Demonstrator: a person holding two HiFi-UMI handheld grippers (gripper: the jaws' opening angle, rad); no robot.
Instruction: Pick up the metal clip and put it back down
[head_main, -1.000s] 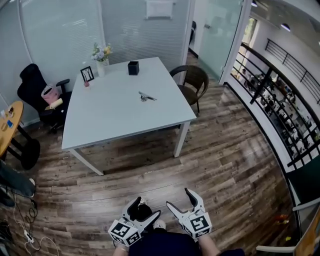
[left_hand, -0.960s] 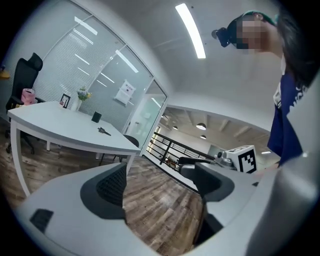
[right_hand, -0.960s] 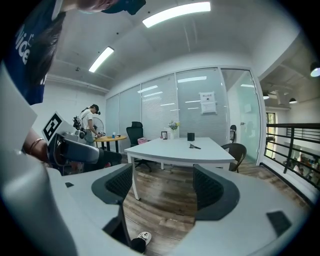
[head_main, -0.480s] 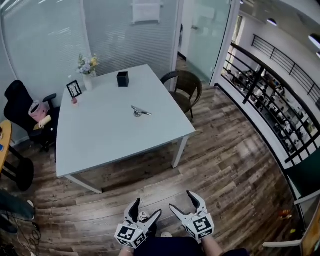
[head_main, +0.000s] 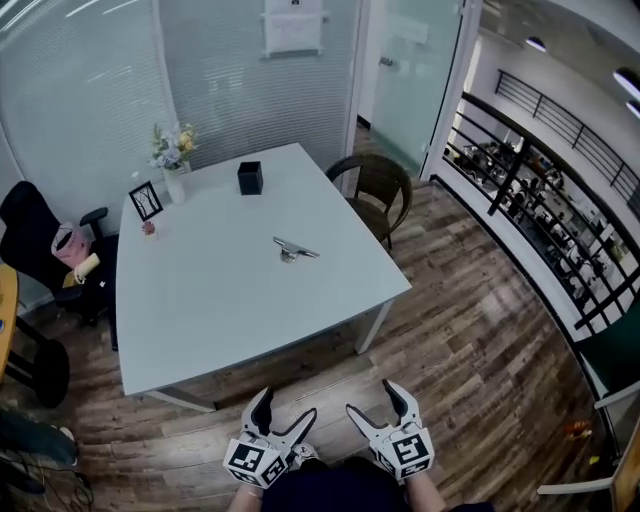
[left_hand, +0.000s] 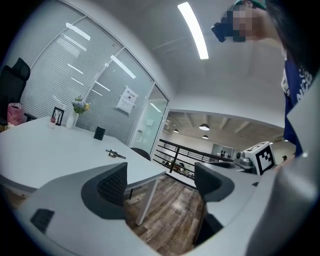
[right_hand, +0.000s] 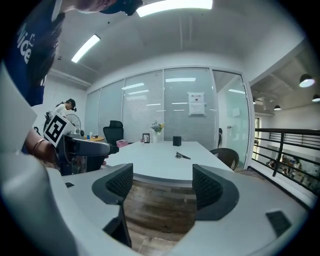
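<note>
We find the metal clip (head_main: 294, 250) lying untouched near the middle of the table (head_main: 200, 300). The left gripper (head_main: 287, 405) and right gripper (head_main: 371, 398) hang short of the table's near edge, jaws apart and empty. We advise approaching the table first, then lowering one gripper squarely over the clip.

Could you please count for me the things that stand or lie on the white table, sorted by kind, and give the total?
metal clip: 1
black box: 1
picture frame: 1
vase of flowers: 1
small pink object: 1 (too small to tell what it is)
Total: 5
</note>
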